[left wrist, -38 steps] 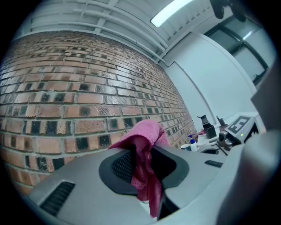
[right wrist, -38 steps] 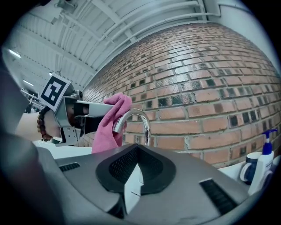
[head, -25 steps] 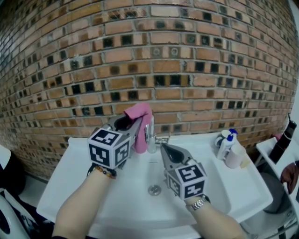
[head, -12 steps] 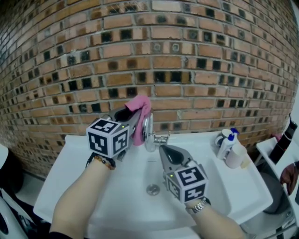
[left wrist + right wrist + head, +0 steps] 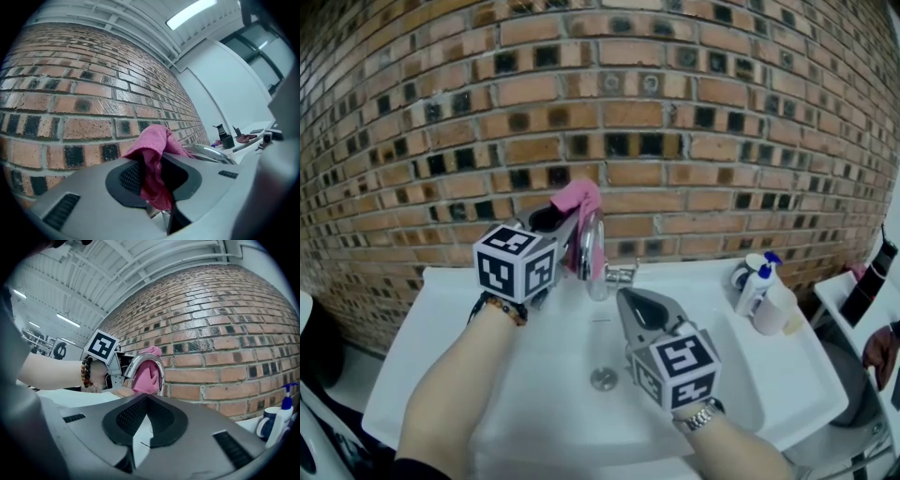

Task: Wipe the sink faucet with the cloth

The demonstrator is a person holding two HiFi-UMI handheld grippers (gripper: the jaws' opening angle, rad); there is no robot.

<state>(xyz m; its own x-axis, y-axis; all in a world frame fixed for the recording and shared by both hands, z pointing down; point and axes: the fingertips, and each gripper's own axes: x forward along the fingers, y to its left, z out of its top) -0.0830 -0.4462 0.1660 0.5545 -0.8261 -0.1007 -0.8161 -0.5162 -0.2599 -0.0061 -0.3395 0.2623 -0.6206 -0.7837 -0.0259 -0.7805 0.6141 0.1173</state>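
Head view: the cloth (image 5: 578,202) bunched in the left tongs (image 5: 154,178) covers their tips and the back of the faucet (image 5: 592,251) arch, so whether cloth presses on metal there cannot be told; the left forearm (image 5: 450,403) and right forearm (image 5: 741,452) run off the bottom edge. A dark upright object (image 5: 874,279) is cut off by the right edge and unidentifiable, and print on the pump bottle (image 5: 755,291) is too small to read. Left gripper view: the tongs' own body hides the faucet's base, and the small dark items (image 5: 226,139) far right are too small to name.

Cloth (image 5: 578,200) pink; faucet (image 5: 592,248) chrome silver; sink (image 5: 441,328) white; wall (image 5: 694,94) red-brown brick, dark square insets; bottle (image 5: 756,291) white, blue pump.
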